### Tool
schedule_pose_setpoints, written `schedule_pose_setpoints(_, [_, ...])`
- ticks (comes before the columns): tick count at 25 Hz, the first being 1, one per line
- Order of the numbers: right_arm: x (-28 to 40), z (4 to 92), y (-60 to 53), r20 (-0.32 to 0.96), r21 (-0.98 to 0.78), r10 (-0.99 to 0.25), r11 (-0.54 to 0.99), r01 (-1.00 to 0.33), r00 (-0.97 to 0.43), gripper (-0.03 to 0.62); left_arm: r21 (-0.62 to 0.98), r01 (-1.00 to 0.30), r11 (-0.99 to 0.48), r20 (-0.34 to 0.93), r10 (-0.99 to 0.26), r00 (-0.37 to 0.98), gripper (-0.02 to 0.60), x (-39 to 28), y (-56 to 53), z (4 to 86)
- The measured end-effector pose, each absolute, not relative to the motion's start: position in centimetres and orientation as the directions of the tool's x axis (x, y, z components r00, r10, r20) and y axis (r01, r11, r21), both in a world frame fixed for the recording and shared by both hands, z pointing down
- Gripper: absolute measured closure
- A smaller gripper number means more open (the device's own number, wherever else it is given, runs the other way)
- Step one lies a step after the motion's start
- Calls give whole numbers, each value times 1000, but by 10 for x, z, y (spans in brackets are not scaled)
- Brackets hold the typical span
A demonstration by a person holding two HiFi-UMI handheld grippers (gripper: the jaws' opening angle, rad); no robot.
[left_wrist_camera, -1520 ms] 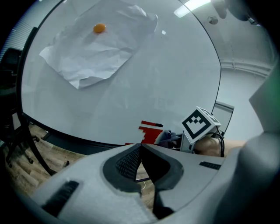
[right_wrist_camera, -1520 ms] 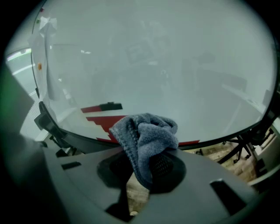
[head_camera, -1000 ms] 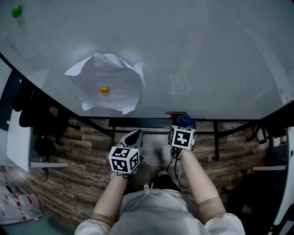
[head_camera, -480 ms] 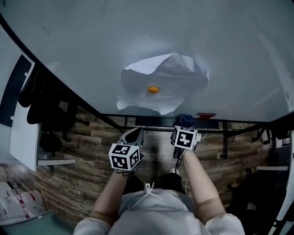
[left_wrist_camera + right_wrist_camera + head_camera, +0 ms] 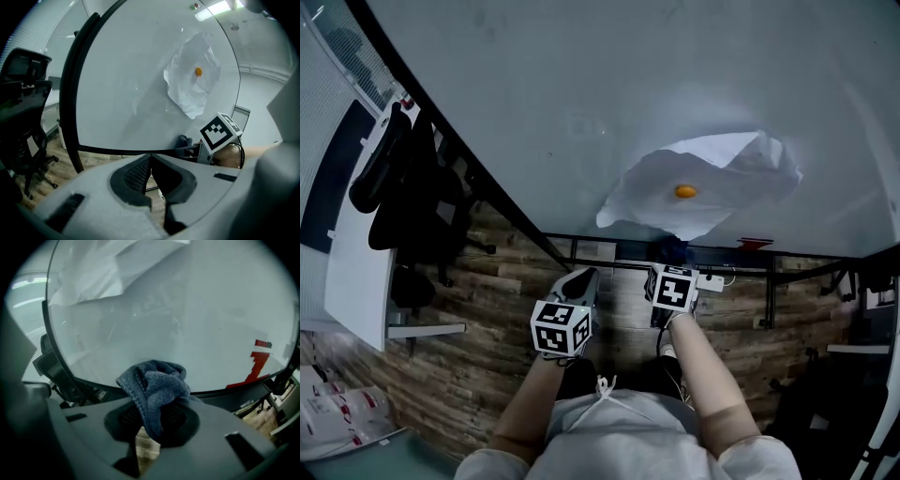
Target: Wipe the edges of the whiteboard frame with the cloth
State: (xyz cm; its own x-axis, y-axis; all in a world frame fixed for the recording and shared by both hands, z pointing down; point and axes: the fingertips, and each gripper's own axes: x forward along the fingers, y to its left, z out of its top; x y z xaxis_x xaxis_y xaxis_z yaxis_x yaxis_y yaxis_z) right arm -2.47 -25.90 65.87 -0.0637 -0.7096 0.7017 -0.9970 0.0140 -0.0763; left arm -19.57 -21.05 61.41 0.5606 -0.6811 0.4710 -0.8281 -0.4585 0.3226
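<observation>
While I watch the right gripper (image 5: pixel 151 422) through its own view, its jaws are pinching a blue cloth (image 5: pixel 157 385); the cloth bunches up above the pads and hangs a little way down between them; its top sits right at the dark bottom edge of the frame (image 5: pixel 93 384), though I cannot tell whether it touches. From the head view the same bundle lies at that bottom edge, just below a crumpled paper (image 5: pixel 712 183); an orange magnet (image 5: pixel 685 191) sits near the middle of the paper. My left gripper (image 5: pixel 150 171) has its jaws pressed together with nothing between them; it hovers lower and to the left of the right one, apart from the frame, pointing toward the lower left corner. The whiteboard (image 5: pixel 581 94) fills most of what I see above both tools; its left frame edge runs down at a slant to meet the bottom edge. A red mark (image 5: pixel 257 363) shows low on the board, to the right of the cloth. A black chair (image 5: pixel 23 93) stands left of the board; a wood floor (image 5: pixel 487 291) lies under the tools.
</observation>
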Motion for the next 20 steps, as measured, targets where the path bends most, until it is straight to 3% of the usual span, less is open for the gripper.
schedule_pose_setpoints(7, [-98,659,-266,700,-79,-704,84,-993,-115,524,298,-837,-458,471,-693,547,561,-248,-208,618])
schedule_pose_setpoints(20, [-174,660,-278,692,-23,-722,-13,-1000,-6,525,303,-823,-481,488,-663,567,563,-341,-207,632])
